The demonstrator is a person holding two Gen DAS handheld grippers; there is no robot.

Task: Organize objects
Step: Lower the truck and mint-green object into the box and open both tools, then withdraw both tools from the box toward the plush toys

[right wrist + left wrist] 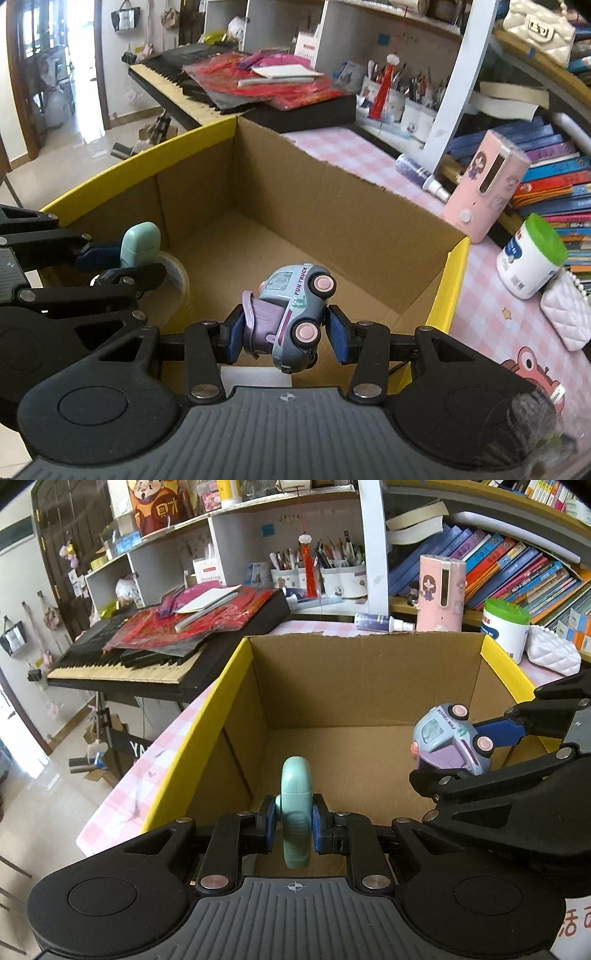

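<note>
An open cardboard box [369,672] with yellow rims stands on the pink checked table; its inside wall [332,206] fills the right wrist view. My left gripper [294,825] hangs over the box's near side, shut on a rounded mint-green case [294,812]; the same case [140,245] shows at the left of the right wrist view. My right gripper [286,334] is shut on a pale blue and purple toy truck [293,314], tilted nose-down above the box floor. The truck [448,740] also appears at the right of the left wrist view.
A roll of clear tape [173,273] lies in the box's left corner. Behind the box stand a pink dispenser [439,594], a spray bottle [384,622], a green-lidded tub [504,627] and a white quilted bag [552,653]. A keyboard [147,657] with red papers sits far left.
</note>
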